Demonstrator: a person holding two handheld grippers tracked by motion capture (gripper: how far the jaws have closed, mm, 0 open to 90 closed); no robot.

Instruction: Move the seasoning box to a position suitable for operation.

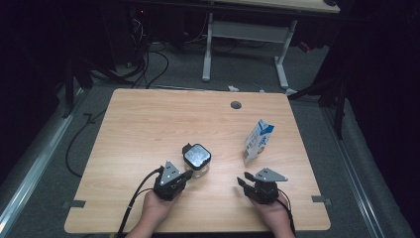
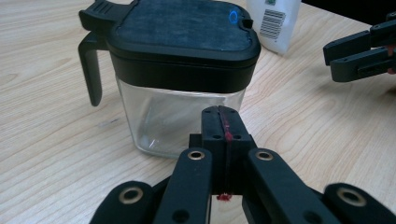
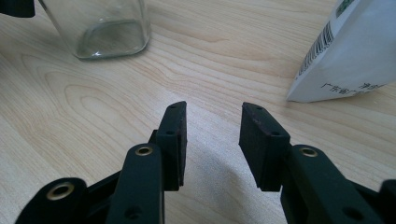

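A clear square jar (image 1: 196,159) with a black lid and a side handle stands upright near the middle of the wooden table (image 1: 148,119). My left gripper (image 1: 185,174) rests just in front of it, jaws shut with nothing between them; in the left gripper view the jar (image 2: 177,70) stands right past the closed tips (image 2: 220,122). A white and blue milk carton (image 1: 258,141) stands to the right. My right gripper (image 1: 242,179) sits in front of the carton, open and empty; in the right gripper view its jaws (image 3: 212,123) frame bare wood, with the carton (image 3: 350,51) at upper right and the jar's base (image 3: 105,28) at upper left.
A round cable hole (image 1: 236,105) lies near the table's far edge. Beyond the table is a white desk frame (image 1: 247,44) and cables on the floor. The right gripper's jaws (image 2: 359,51) show at the right of the left gripper view.
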